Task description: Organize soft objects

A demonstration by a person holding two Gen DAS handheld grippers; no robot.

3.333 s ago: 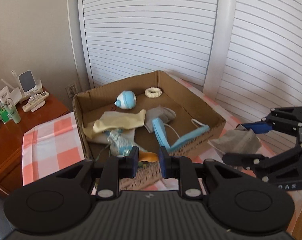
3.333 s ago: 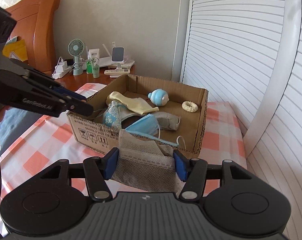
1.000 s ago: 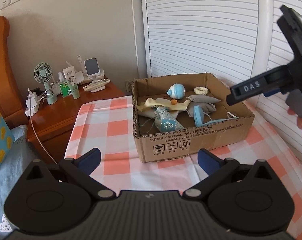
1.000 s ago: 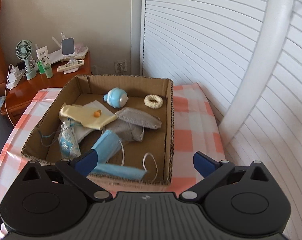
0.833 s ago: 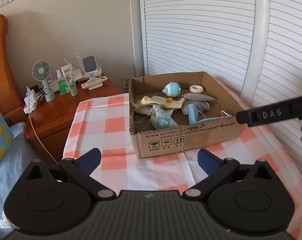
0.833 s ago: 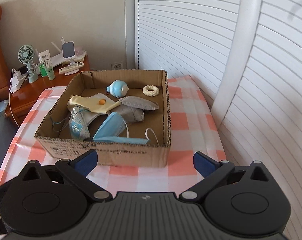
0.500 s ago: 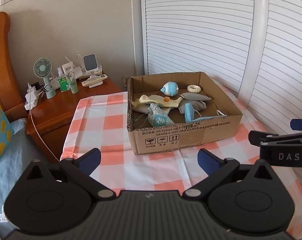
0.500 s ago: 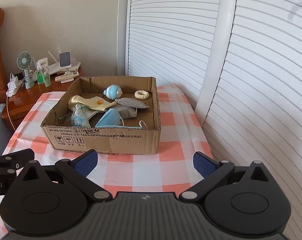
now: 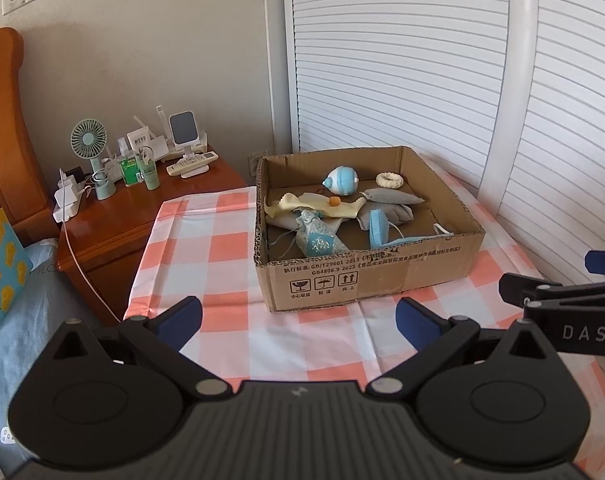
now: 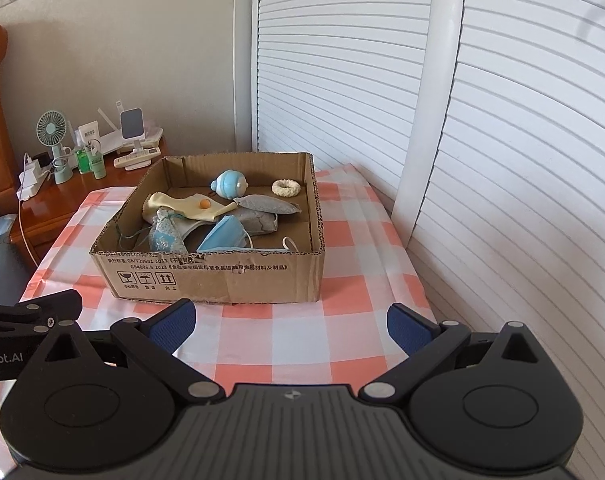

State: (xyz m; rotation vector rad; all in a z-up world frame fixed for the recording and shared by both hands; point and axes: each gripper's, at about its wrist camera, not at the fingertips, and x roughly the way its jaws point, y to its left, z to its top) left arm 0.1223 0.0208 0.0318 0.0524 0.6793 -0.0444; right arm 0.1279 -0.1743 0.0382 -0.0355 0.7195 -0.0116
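Note:
A cardboard box (image 9: 366,276) (image 10: 206,276) stands on a red-and-white checked cloth (image 9: 222,236) (image 10: 342,300). Inside lie a blue face mask (image 9: 378,232) (image 10: 224,236), grey pouches (image 9: 390,198) (image 10: 266,206), a yellow cloth (image 9: 306,208) (image 10: 182,204) with a small orange ball (image 9: 334,200) (image 10: 204,203), a patterned blue sachet (image 9: 314,236) (image 10: 164,236), a round blue toy (image 9: 340,179) (image 10: 228,184) and a cream ring (image 9: 389,179) (image 10: 285,188). My left gripper (image 9: 298,320) and right gripper (image 10: 290,322) are both open and empty, held back in front of the box.
A wooden nightstand (image 9: 134,208) (image 10: 54,196) at the left carries a small fan (image 9: 88,146) (image 10: 52,124), bottles, a charger and a remote. White slatted doors (image 9: 402,60) (image 10: 342,60) stand behind and to the right. Bedding (image 9: 18,304) lies at the far left.
Both grippers have let go of their items and opened; the grey pouch and orange ball now lie in the box. Both have pulled back and lower, away from the box.

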